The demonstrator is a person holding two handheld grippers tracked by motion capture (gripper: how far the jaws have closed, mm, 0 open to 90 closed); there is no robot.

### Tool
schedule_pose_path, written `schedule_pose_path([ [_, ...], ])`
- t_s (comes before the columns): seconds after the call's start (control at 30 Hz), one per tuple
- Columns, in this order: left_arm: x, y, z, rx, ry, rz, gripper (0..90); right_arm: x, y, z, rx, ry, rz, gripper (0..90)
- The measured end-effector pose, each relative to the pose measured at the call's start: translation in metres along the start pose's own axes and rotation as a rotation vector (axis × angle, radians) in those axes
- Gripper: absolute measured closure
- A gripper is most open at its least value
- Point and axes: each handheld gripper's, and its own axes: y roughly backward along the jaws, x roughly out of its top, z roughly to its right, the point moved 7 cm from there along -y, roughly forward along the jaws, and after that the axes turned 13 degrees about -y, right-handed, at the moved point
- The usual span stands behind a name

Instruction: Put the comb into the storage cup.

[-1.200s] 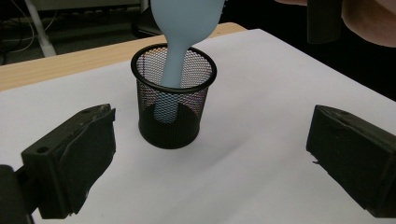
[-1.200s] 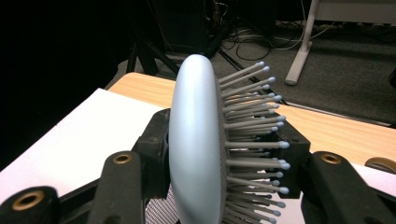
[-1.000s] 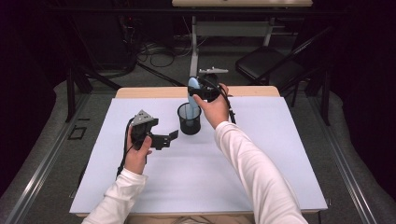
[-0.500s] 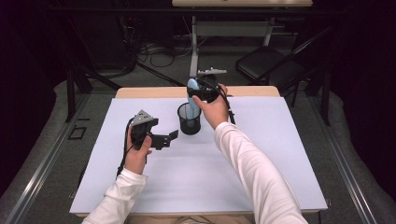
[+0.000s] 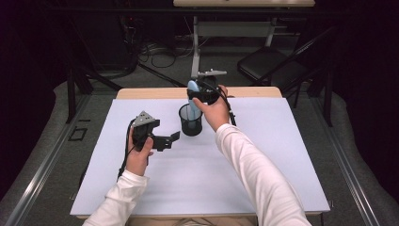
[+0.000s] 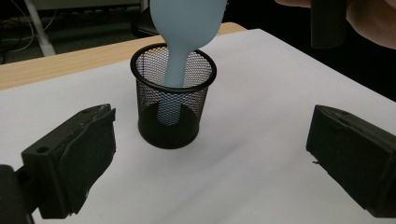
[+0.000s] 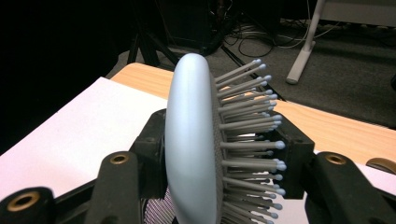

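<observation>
Jaws first: the right gripper (image 5: 203, 94) is closed on the head of a pale blue brush (image 7: 196, 140), one jaw against the smooth back and the other in among the bristles, while the left gripper (image 5: 173, 138) has its jaws spread wide with nothing between them.

Largest thing here is the table (image 5: 282, 155), its top covered in white with a wooden strip showing along the far edge. On it, near the far middle, stands a black mesh cup (image 6: 173, 100), upright. The brush stands nearly upright over the cup, handle down inside it; in the left gripper view the handle's end looks to be at or close to the cup's bottom, though through the mesh I cannot tell whether it touches. The brush head stays above the rim, held by the right gripper. The left gripper is held low just beside the cup, on the person's side, its jaws pointing at it but apart from it.

Likely the brush is being put into the cup. The risk, as I judge it, lies in the cup: it looks light and nothing holds it. If the brush is let go while leaning, its heavy head could tip the cup over; a sideways pull on withdrawal could drag the cup along the table.
</observation>
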Motion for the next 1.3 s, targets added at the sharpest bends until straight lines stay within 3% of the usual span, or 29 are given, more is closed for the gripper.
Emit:
schedule_pose_path([
  [1.0, 0.0, 0.0, -0.001, 0.006, 0.005, 0.0, 1.6, -0.006, 0.0, -0.011, 0.032, 0.042, -0.008, 45.2],
  [1.3, 0.0, 0.0, -0.001, 0.006, 0.004, 0.001, 1.6, -0.012, -0.003, -0.011, 0.021, 0.049, -0.063, 42.4],
])
